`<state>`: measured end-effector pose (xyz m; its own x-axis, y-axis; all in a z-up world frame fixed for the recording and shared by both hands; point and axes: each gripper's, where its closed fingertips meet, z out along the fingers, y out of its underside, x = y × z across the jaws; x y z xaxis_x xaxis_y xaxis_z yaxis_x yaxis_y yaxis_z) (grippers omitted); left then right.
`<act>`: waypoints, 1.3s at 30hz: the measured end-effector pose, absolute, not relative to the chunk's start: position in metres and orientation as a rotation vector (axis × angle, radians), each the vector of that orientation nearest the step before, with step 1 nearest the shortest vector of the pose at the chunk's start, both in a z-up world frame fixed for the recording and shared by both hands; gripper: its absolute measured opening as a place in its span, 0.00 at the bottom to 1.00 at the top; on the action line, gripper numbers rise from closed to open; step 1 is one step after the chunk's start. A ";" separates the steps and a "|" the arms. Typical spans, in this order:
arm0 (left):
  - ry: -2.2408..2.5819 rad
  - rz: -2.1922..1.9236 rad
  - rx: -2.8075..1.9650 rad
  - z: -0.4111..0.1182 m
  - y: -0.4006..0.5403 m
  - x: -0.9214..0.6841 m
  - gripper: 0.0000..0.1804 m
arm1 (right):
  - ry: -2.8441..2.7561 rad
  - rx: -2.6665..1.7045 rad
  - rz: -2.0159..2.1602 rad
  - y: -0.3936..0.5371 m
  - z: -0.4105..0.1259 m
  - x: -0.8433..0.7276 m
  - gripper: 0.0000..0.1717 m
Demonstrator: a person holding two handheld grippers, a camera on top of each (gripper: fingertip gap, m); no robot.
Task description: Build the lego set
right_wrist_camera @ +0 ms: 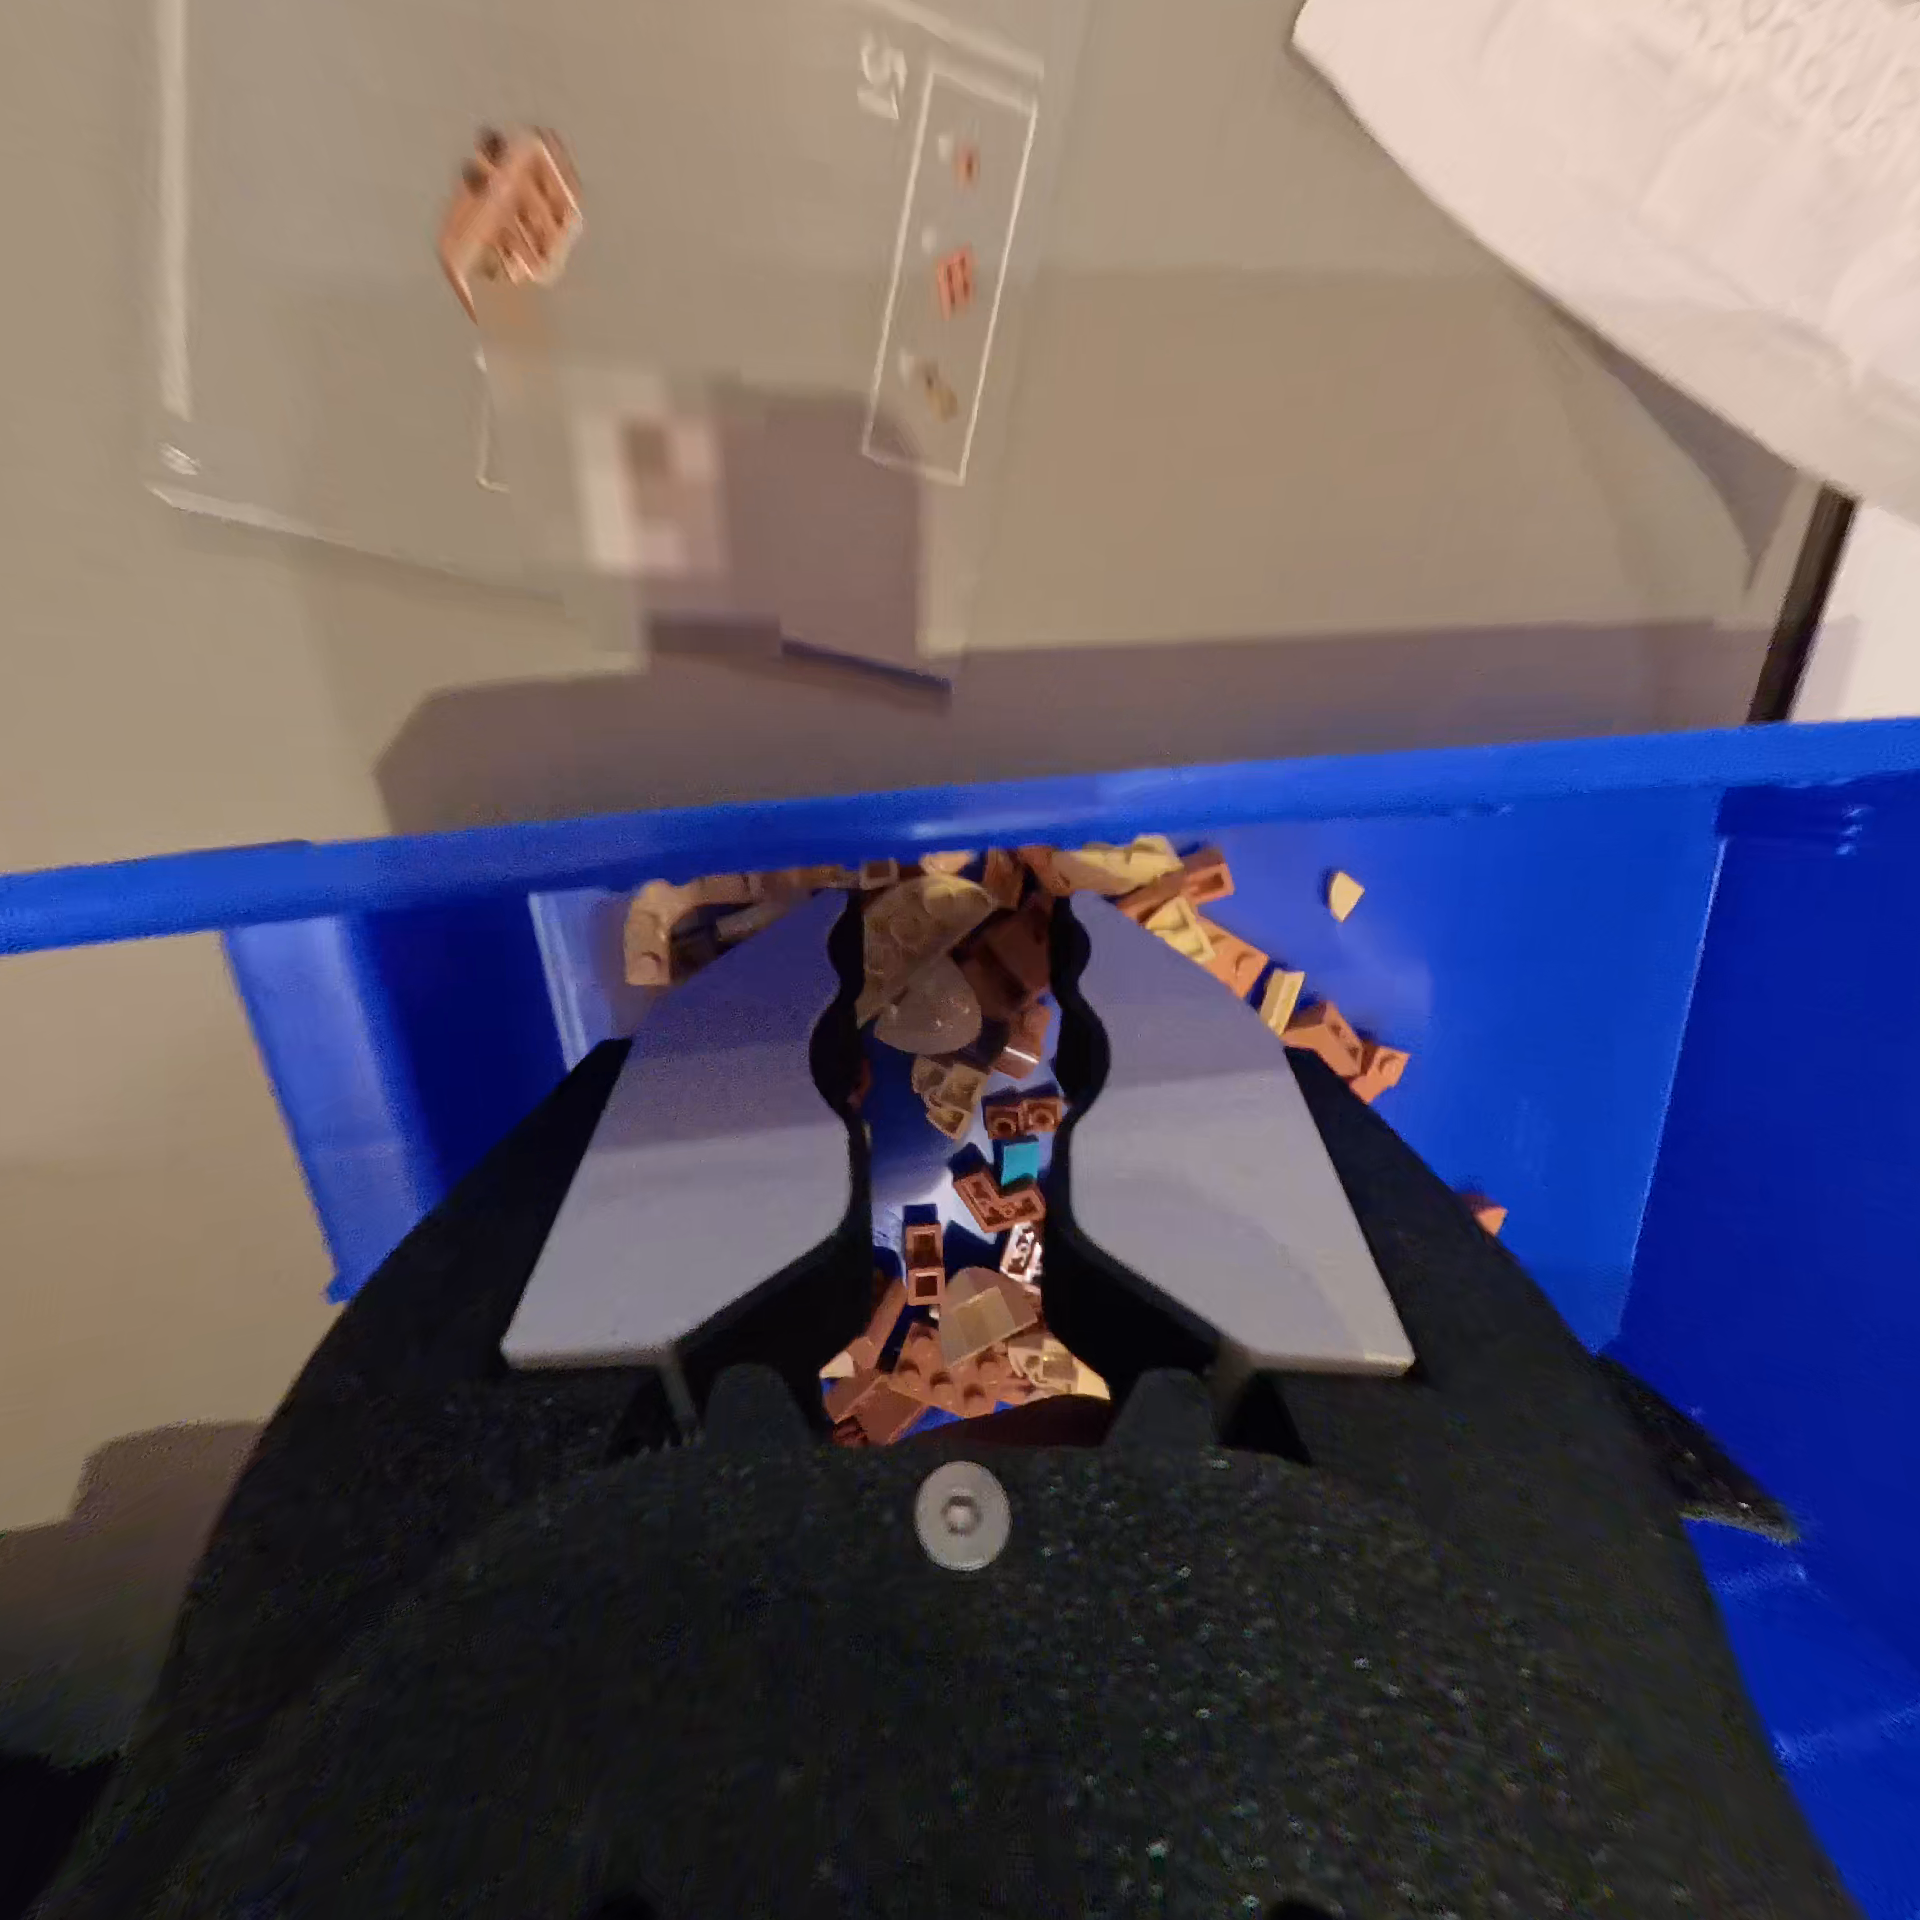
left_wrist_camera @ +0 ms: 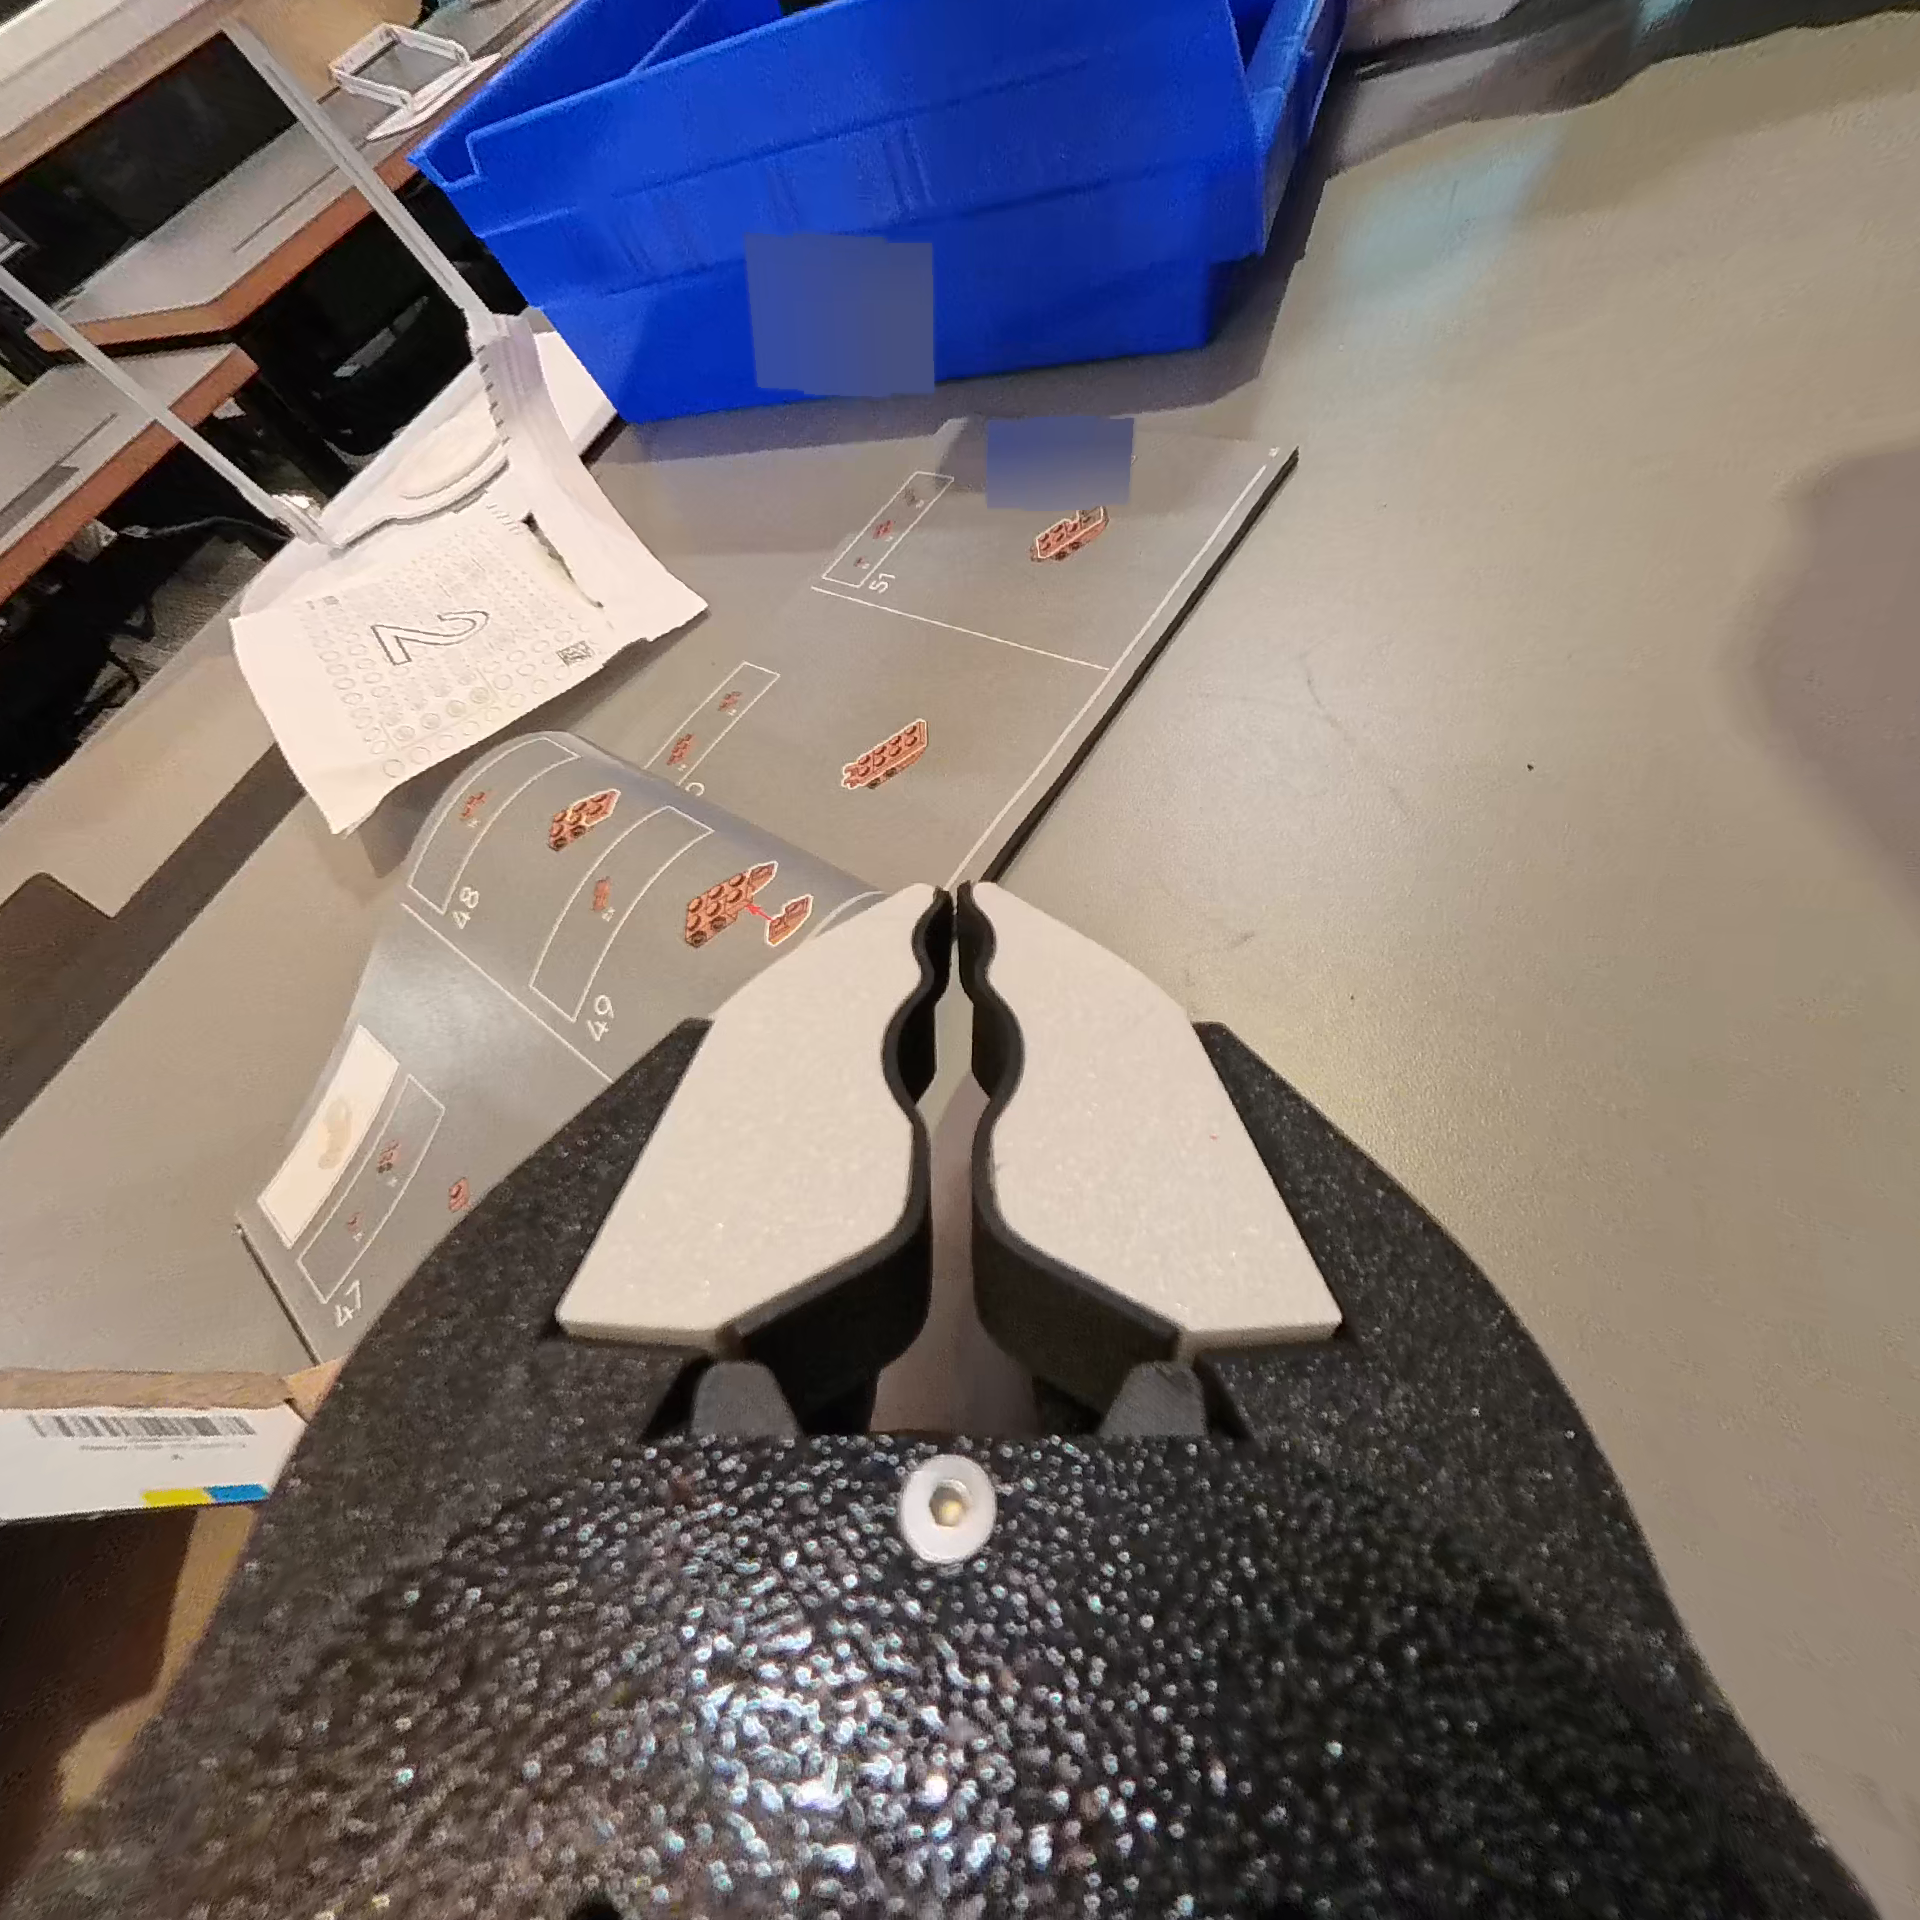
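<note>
In the left wrist view my left gripper (left_wrist_camera: 954, 902) is shut with nothing visible between its grey fingers (left_wrist_camera: 800, 1122). It hovers over the near right edge of an open grey instruction booklet (left_wrist_camera: 935, 665) with pictures of brown bricks. The blue bin (left_wrist_camera: 883, 177) stands beyond the booklet. In the right wrist view my right gripper (right_wrist_camera: 961, 920) is open and reaches down into the blue bin (right_wrist_camera: 935, 821). Its fingers (right_wrist_camera: 717, 1143) straddle a pile of brown and tan bricks (right_wrist_camera: 935, 997). I see no pad pressing on any single piece.
A white paper bag (left_wrist_camera: 436, 644) lies left of the booklet and shows at the top right of the right wrist view (right_wrist_camera: 1662, 208). A cardboard box (left_wrist_camera: 135, 1444) sits at the lower left. The grey table (left_wrist_camera: 1507, 831) stretches to the right. The booklet (right_wrist_camera: 623, 260) lies beyond the bin's rim. Tip to tip, the grippers are about 25 centimetres apart.
</note>
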<state>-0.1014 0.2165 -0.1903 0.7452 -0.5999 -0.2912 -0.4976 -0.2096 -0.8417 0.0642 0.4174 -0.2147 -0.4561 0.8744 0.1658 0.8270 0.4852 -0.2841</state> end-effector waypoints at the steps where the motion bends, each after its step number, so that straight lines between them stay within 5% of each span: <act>1: 0.848 -0.118 -1.860 -0.190 0.216 -0.101 0.00 | -2.452 -1.457 0.182 0.422 -0.220 0.067 0.21; 13: 0.846 -0.114 -1.860 -0.190 0.217 -0.102 0.00 | -2.328 -1.574 -0.033 0.470 -0.220 0.084 0.20; 39: 0.850 -0.106 -1.853 -0.190 0.217 -0.103 0.00 | -2.451 -1.473 0.242 0.427 -0.216 0.074 0.15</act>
<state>-0.1031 0.2165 -0.1899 0.7440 -0.5958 -0.3024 -0.5031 -0.2018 -0.8403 0.0735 0.4269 -0.2162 -0.4457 0.8835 0.1442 0.8382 0.4684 -0.2794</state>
